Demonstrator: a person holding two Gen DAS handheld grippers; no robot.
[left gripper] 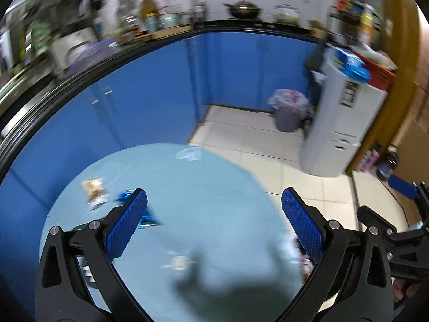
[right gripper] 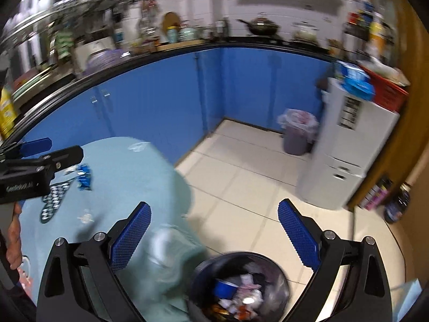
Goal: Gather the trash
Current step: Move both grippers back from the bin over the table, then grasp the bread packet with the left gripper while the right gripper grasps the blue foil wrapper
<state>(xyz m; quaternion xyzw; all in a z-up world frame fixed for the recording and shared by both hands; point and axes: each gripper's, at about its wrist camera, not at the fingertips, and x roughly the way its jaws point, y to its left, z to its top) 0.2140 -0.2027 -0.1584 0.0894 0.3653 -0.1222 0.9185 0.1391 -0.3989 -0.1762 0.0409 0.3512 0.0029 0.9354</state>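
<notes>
Round table, light blue cloth, carries leftover litter, judged next targets: blue wrapper, beige packet, clear plastic scrap, small white bit. Black bin sits beside table edge, handy for drops; full of mixed wrappers. Grey bin, bag-lined, far corner. Left gripper wide, empty, over table. Right gripper wide, empty, above black bin.

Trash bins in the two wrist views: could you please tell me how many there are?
2. A black bin, full of trash, stands beside the table below the right gripper. A grey lined bin stands on the floor by the blue cabinets. Others may be hidden.
</notes>
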